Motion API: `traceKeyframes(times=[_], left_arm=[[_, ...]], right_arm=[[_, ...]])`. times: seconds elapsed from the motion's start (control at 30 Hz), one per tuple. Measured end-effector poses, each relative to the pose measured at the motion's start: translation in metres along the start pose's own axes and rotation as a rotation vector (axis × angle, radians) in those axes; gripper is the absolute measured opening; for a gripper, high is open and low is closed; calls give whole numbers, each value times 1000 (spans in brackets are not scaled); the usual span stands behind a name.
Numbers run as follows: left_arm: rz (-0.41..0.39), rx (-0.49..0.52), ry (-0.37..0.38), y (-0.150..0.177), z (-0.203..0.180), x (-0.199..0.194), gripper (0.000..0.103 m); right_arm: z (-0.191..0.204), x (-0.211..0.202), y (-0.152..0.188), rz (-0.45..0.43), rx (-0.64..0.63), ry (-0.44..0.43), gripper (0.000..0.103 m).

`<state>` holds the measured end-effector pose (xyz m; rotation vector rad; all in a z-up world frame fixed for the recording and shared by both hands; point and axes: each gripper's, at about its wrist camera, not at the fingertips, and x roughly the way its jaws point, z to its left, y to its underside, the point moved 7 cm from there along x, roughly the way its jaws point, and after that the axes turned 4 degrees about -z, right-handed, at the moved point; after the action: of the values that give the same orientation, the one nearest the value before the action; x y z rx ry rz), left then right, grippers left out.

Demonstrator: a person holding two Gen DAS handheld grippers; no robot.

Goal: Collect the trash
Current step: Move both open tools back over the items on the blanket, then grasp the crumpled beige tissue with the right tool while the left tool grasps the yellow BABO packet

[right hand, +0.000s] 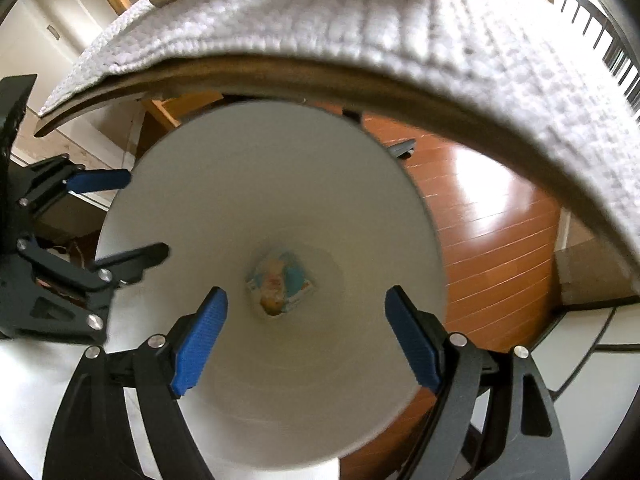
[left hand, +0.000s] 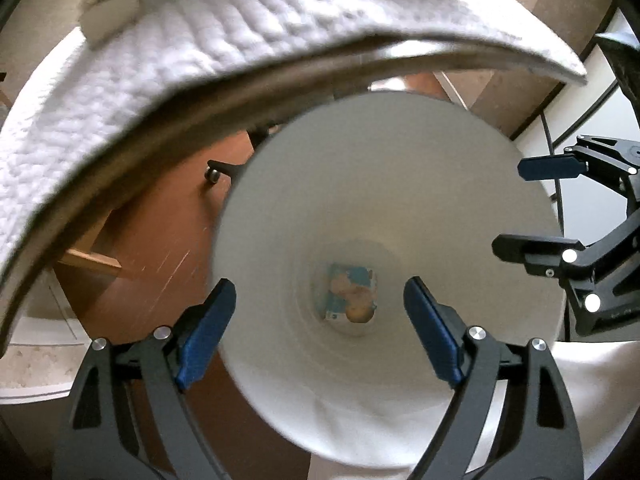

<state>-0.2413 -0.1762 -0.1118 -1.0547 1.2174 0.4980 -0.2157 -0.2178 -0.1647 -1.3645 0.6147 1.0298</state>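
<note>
My left claw (left hand: 320, 332) and right claw (right hand: 306, 340) gape empty; the wrapper (left hand: 352, 294) lies mid-frame, deep in the white bin (left hand: 280, 220) beyond both.

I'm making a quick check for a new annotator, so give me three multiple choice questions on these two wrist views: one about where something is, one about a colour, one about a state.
1. Where does the colourful wrapper lie?
A. On the wooden floor
B. At the bottom of the white bin
C. On the quilted cloth

2. What colour are the pads on the gripper fingers?
A. Red
B. Green
C. Blue

3. How does the left gripper stand?
A. Open, nothing between its fingers
B. Shut on the wrapper
C. Shut on the bin's rim

Answers:
1 B: both views look down into the bin and show the wrapper on its base.
2 C: each finger carries a blue pad.
3 A: its fingers stand wide apart above the bin's mouth, holding nothing.
</note>
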Motion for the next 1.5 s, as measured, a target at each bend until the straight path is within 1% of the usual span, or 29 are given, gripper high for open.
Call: traceKeyframes(times=[0.07, 0.1, 0.17, 0.2, 0.23, 0.3, 0.33, 0.4, 0.47, 0.6, 0.7, 0.87, 1.5], left_arm=[[-28, -3, -17, -5, 2, -20, 88], [-45, -4, -26, -9, 3, -31, 88], [-105, -16, -34, -21, 5, -60, 88], [-135, -28, -32, -27, 6, -73, 93], [-175, -50, -37, -35, 9, -89, 96], [-246, -105, -73, -52, 22, -113, 99], [-262, -125, -92, -57, 31, -119, 99], [-289, -174, -133, -68, 44, -125, 99], [-300, -221, -178, -80, 62, -123, 99], [-316, -252, -240, -98, 84, -118, 99], [-319, -255, -265, -102, 96, -115, 99], [-315, -266, -277, -117, 115, -105, 99], [-286, -272, -274, -143, 136, -77, 99]], right_arm=[[-2, -17, -3, -23, -14, 12, 80], [-2, -32, -8, -52, -24, 19, 80], [1, -55, -17, -104, -39, 21, 81], [0, -68, -21, -133, -44, 23, 88], [-1, -84, -28, -178, -44, 33, 94], [-2, -107, -44, -249, -35, 49, 94], [-7, -119, -55, -292, -22, 57, 94], [-15, -131, -72, -343, -6, 67, 95], [-21, -132, -85, -344, -1, 76, 95], [-31, -126, -108, -341, -25, 128, 94], [-34, -115, -125, -351, 7, 110, 94], [-38, -103, -138, -343, 24, 111, 94], [-56, -71, -171, -313, 34, 115, 94]])
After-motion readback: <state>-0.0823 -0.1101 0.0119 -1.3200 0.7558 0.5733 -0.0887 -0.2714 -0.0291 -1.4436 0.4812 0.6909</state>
